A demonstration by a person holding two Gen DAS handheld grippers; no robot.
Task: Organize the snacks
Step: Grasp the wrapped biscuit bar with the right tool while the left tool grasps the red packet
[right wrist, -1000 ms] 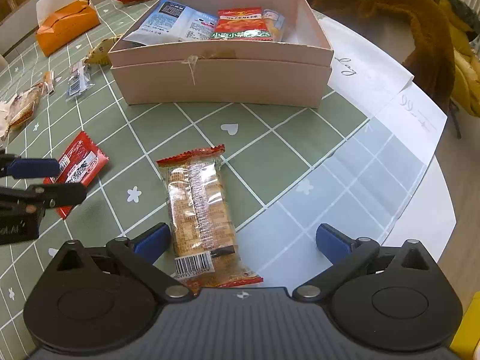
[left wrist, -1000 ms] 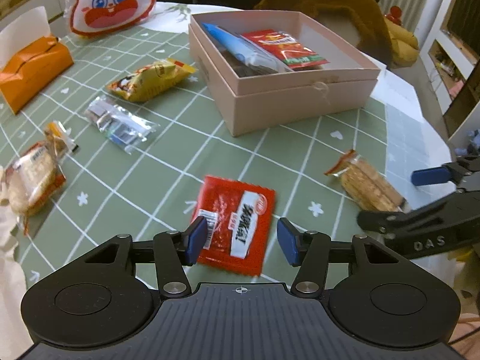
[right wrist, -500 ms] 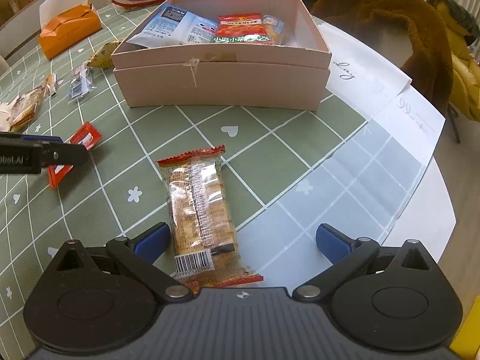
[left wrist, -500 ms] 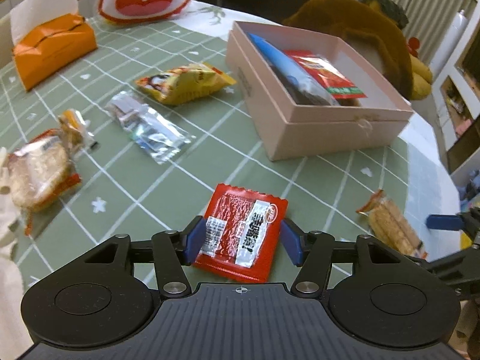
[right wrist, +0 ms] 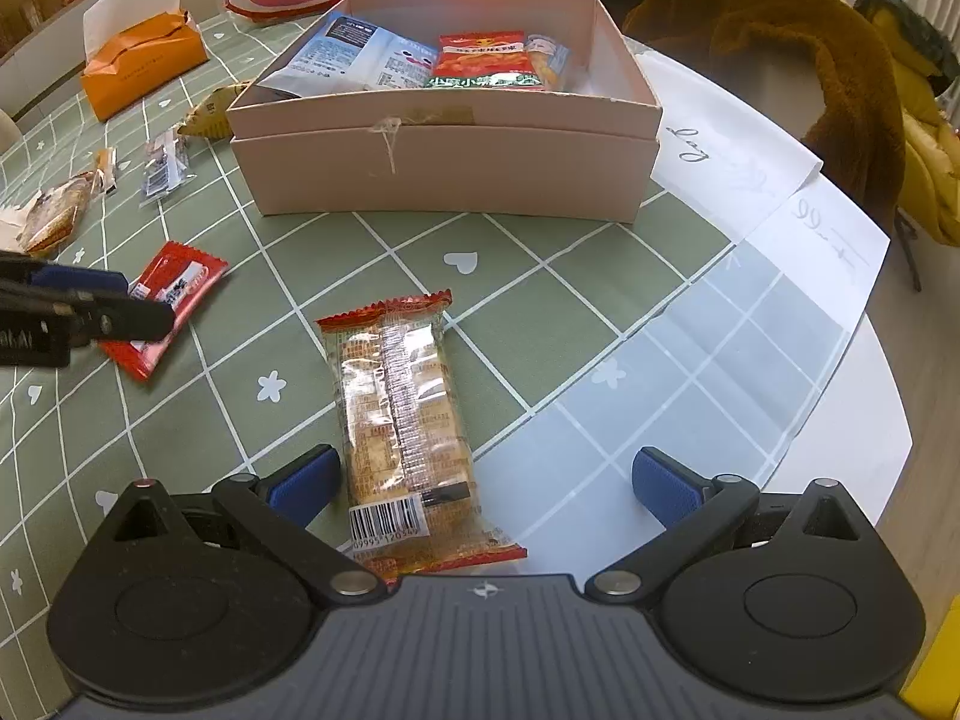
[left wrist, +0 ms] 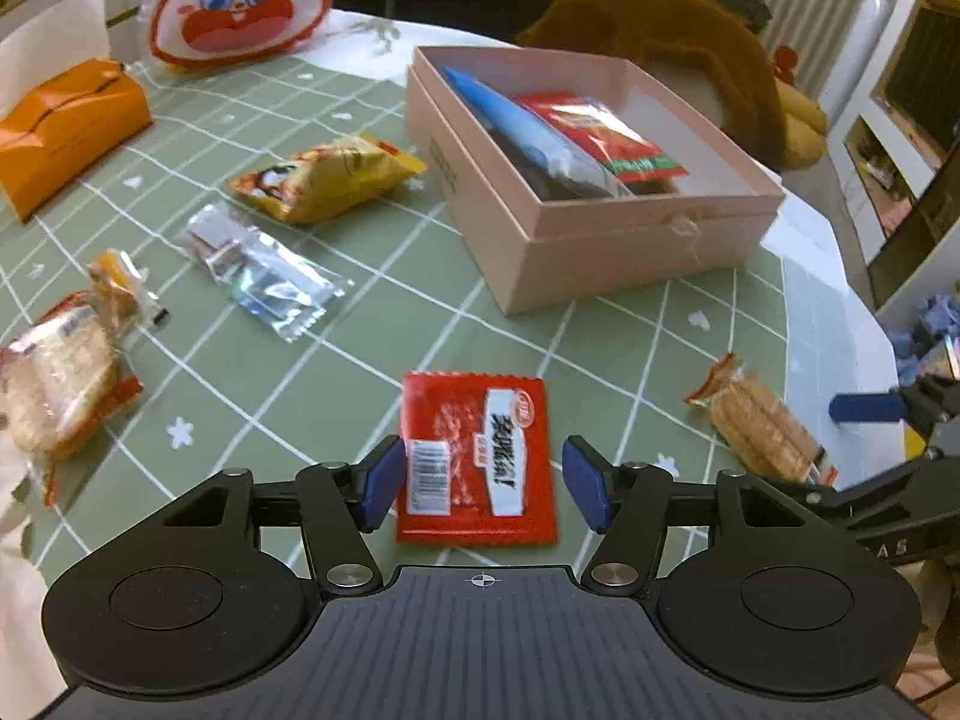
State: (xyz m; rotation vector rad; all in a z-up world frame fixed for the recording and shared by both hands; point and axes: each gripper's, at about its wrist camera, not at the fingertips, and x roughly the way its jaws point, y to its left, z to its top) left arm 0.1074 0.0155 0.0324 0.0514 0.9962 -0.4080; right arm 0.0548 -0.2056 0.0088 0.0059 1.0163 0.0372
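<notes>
A flat red snack packet [left wrist: 477, 459] lies on the green checked cloth between the open blue pads of my left gripper [left wrist: 483, 483]; it also shows in the right wrist view [right wrist: 171, 300]. A clear cracker pack [right wrist: 402, 420] lies just ahead of my right gripper [right wrist: 483, 483], whose jaws are wide open, with the pack near the left pad. The cracker pack shows in the left wrist view [left wrist: 759, 426] too. The pink box [right wrist: 444, 165] [left wrist: 600, 246] stands open with several snacks inside.
Left of the box lie a yellow chip bag [left wrist: 327, 177], a clear wrapped snack [left wrist: 264, 273], a bread pack [left wrist: 60, 378] and a small orange sweet [left wrist: 117, 282]. An orange tissue box [left wrist: 66, 129] and a rabbit bag [left wrist: 240, 0] stand at the back. The table edge [right wrist: 870, 396] curves at right.
My left gripper has swung and squared up over the red packet, which now sits straight between its pads. The right gripper and cracker pack have stayed put.
</notes>
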